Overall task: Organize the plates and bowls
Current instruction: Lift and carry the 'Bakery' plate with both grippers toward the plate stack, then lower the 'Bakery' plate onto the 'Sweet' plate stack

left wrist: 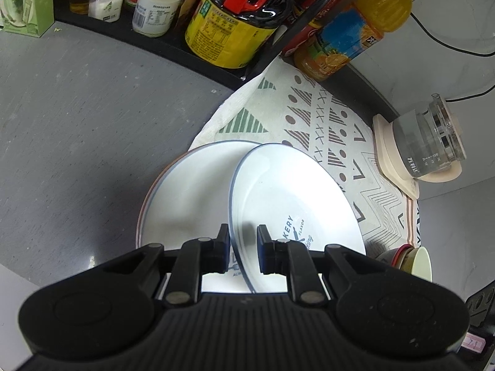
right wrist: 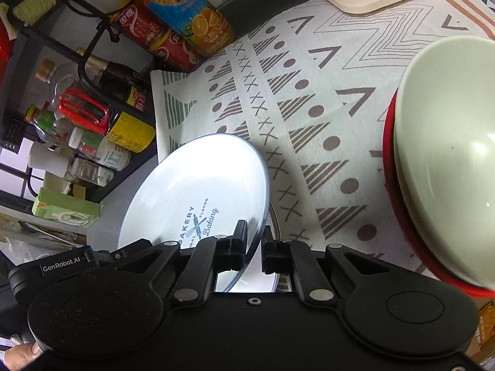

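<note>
Left wrist view: two white plates. Top plate [left wrist: 278,191], with blue print, is tilted, overlapping the lower plate [left wrist: 185,191], which lies flat partly on the patterned cloth [left wrist: 324,117] and partly on the grey counter [left wrist: 77,123]. Left gripper [left wrist: 243,238] pinches the top plate's near rim, the edge running between its two nearly closed fingers. One kettle [left wrist: 430,145] on its base at right. Two nested bowls [left wrist: 414,258] at lower right, pale one inside a red one. One rack [left wrist: 154,37] of bottles along the back, plus one orange juice bottle [left wrist: 355,34].

Right wrist view: right gripper [right wrist: 255,241] pinches the same printed plate at its rim, fingers pressed close on the edge; plate extends up-left from the fingers. Lower plate is barely visible beneath. Bowls sit at far right on the cloth, well apart from the gripper. A fingertip [right wrist: 18,352] shows at bottom left.
</note>
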